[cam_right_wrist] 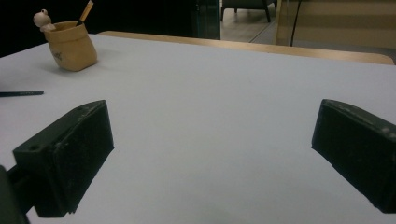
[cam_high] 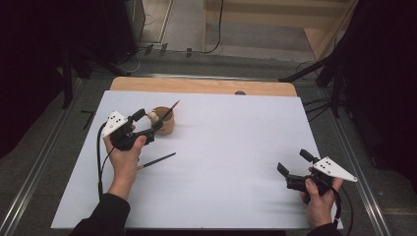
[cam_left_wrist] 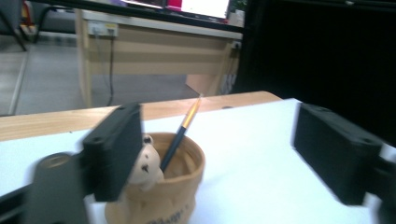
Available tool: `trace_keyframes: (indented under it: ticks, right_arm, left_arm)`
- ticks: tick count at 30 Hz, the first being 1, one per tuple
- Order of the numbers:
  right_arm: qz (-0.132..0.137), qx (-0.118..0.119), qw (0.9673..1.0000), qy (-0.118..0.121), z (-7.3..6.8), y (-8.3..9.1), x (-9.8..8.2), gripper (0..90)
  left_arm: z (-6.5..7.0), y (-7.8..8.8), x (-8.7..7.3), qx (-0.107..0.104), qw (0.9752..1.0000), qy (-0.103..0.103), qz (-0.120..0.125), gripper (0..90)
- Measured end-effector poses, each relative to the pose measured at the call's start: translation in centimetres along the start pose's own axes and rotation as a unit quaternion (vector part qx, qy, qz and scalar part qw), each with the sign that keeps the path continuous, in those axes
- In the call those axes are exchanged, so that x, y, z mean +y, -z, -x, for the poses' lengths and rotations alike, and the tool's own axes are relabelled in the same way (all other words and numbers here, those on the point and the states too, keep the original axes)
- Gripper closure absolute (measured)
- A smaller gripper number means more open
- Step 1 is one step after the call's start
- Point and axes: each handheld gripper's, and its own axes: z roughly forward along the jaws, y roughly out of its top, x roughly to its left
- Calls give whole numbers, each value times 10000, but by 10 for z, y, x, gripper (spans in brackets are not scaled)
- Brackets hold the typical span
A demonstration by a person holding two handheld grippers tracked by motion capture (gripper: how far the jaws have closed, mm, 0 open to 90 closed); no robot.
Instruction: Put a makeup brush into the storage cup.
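In the high view, the left gripper [cam_high: 146, 122] sits in the left-centre of the frame, held in the person's left hand [cam_high: 125, 157], its black jaws pointing toward the small tan cup-shaped holder with a little bear figure on its rim [cam_high: 163, 121]. One jaw tip lies just beside the holder's near rim; whether it touches cannot be told from above. The jaws stand wide apart with nothing clamped between them.

In the left gripper view, the tan holder [cam_left_wrist: 163, 191] fills the lower left-centre of the frame, partly behind the left-hand jaw, while the other jaw stands well off to the right over bare white table [cam_left_wrist: 252, 158]. A thin dark-handled paintbrush with an orange ferrule [cam_left_wrist: 180, 135] stands tilted inside the holder, leaning toward the upper right; it is clear of both pads.

A second thin dark brush [cam_high: 157, 160] lies flat on the white tabletop [cam_high: 231, 147] in the lower left of the high view, just beside the left hand and well apart from the holder.

The right gripper [cam_high: 293, 165] rests at the lower right of the high view in the right hand [cam_high: 319, 199]. In the right gripper view its jaws are spread wide over empty white surface [cam_right_wrist: 210, 140], holding nothing; the holder [cam_right_wrist: 72, 46] sits far off at upper left.
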Motion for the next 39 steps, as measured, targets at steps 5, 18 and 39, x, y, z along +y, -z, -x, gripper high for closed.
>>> trace_keyframes:
  ticks: [5, 18, 39]
  right_arm:
    - [-9, -3, 10000, -14, -1, 0, 0, 0]
    - [-5, 14, 10000, 45, -2, 1, 1, 0]
    - [-14, 15, 9998, 213, -5, 2, 2, 0]
  left_arm:
    - [-3, 17, -5, -291, 9995, -16, -92, 0]
    - [-10, 65, -20, -374, 9989, -110, -262, 0]
    - [-14, 120, -37, -507, 9983, -47, -269, 0]
